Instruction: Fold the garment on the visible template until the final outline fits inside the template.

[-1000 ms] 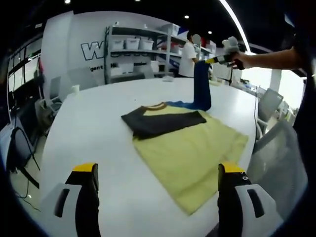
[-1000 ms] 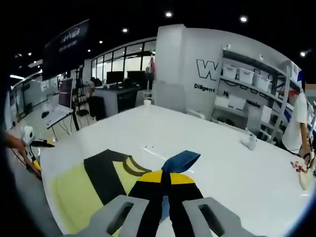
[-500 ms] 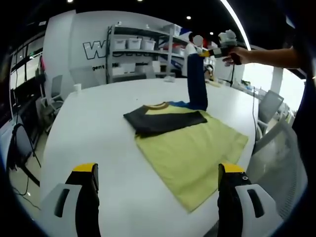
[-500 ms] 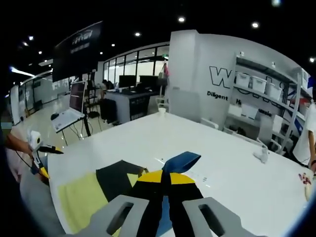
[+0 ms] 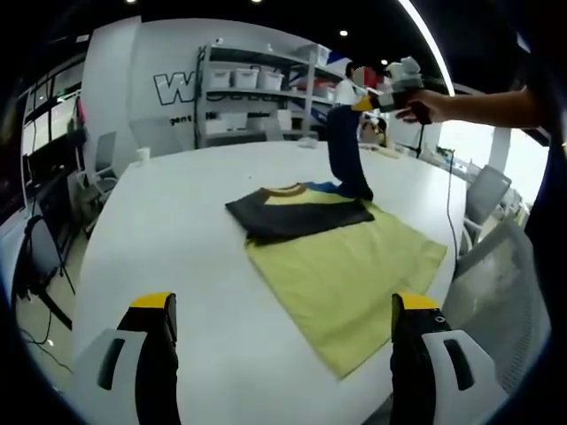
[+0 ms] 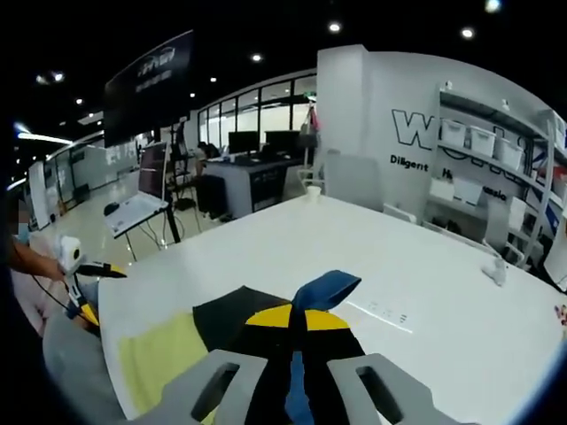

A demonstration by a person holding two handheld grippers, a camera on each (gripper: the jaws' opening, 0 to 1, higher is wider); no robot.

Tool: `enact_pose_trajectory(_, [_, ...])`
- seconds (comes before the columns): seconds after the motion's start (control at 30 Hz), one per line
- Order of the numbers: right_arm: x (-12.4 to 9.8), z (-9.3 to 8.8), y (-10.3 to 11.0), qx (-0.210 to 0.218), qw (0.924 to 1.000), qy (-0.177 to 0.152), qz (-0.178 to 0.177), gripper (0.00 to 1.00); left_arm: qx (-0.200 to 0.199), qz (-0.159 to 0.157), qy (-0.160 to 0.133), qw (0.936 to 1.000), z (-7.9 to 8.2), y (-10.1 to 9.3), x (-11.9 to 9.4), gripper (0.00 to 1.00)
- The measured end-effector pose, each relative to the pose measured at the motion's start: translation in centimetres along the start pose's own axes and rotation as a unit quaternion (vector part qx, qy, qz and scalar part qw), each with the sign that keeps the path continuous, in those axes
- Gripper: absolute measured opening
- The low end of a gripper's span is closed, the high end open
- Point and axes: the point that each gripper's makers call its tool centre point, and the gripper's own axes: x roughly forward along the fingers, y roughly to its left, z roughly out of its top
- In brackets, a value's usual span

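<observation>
Left claw (image 5: 282,354) held with jaws spread wide and empty, low over the near edge of the white worktop (image 5: 168,230). Just beyond and between those jaws, the garment (image 5: 341,266): yellow body spread flat, long axis running from the near right hem away toward the collar at the far left, one black sleeve (image 5: 297,217) folded across the chest. Farther on, past the collar and to the right of the left claw's line, the blue sleeve (image 5: 345,155) pulled up almost vertical from the cloth, top end pinched in the right claw (image 5: 365,100), gripped by a hand (image 5: 416,106) reaching in from the right. In the right gripper view, right claw (image 6: 292,332) clamped shut on that blue sleeve (image 6: 324,289), a tuft poking out past the tips; below and left of the tips, the yellow and black of the garment (image 6: 190,341) on the worktop (image 6: 372,266), with the left claw (image 6: 84,270) far off to the left. Compared with a second ago: blue sleeve raised higher and stretched taller, right claw shifted leftward over the collar; left claw unmoved, body of the garment lying as before. Beyond the worktop, shelving (image 5: 257,97) against the wall.
</observation>
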Motion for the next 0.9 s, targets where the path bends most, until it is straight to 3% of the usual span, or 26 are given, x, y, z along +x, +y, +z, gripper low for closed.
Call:
enact_pose_trajectory(0.4, [3.0, -2.8, 2.9, 0.015, 0.9992, 0.028, 0.025, 0.00, -0.009, 0.005, 0.000, 0.9999, -0.4, 0.2, -0.6, 0.99])
enact_pose_trajectory(0.9, [5.2, -6.1, 5.0, 0.026, 0.9970, 0.057, 0.045, 0.00, -0.015, 0.008, 0.002, 0.9999, -0.9, 0.1, -1.0, 0.99])
